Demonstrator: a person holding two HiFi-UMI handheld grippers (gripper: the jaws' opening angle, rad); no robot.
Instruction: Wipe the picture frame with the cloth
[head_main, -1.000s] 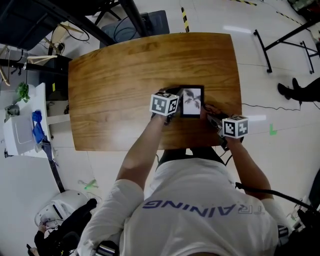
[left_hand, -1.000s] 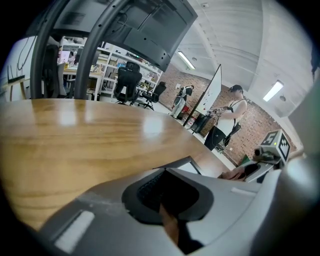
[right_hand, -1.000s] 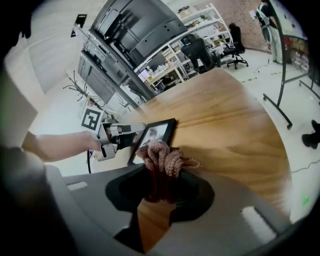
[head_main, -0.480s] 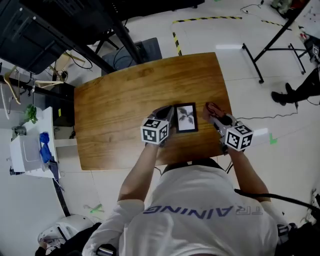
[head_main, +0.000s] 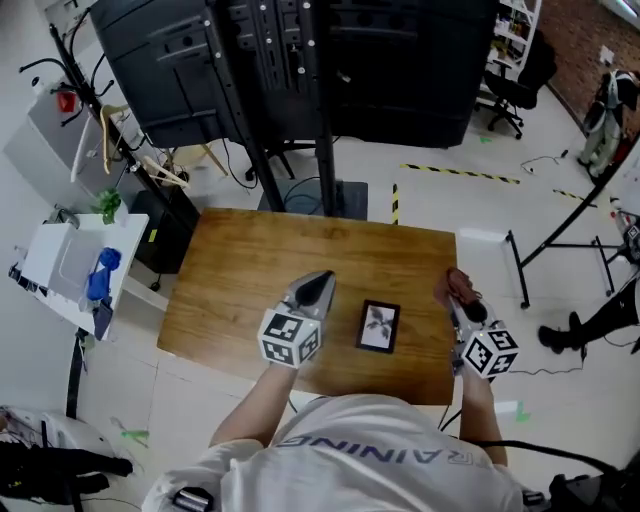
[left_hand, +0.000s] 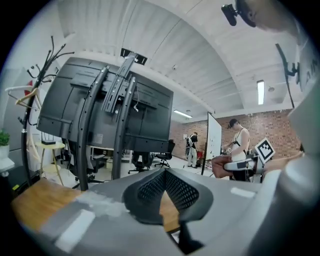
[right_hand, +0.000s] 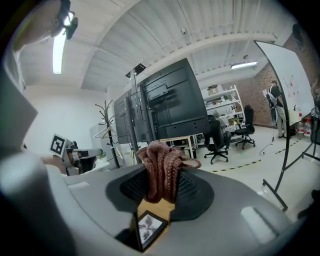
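The black picture frame (head_main: 379, 326) with a leaf print lies flat on the wooden table (head_main: 250, 270), near the front edge. My left gripper (head_main: 320, 280) hovers to the frame's left, apart from it, jaws shut with nothing between them (left_hand: 164, 171). My right gripper (head_main: 457, 297) is off the frame's right side, over the table's right edge, shut on a crumpled reddish-brown cloth (head_main: 457, 280). In the right gripper view the cloth (right_hand: 162, 167) sticks up from the jaws, and the frame (right_hand: 148, 227) shows low between them.
A tall black equipment rack (head_main: 300, 90) stands behind the table. A white side cart (head_main: 70, 262) holding a blue item is on the left. A black stand (head_main: 555, 240) and floor cables are on the right. People stand in the far room (left_hand: 240, 145).
Both grippers have drawn back from the frame's edges. The left one no longer touches the frame; the right one moved right with the cloth. The head view now takes in more of the room.
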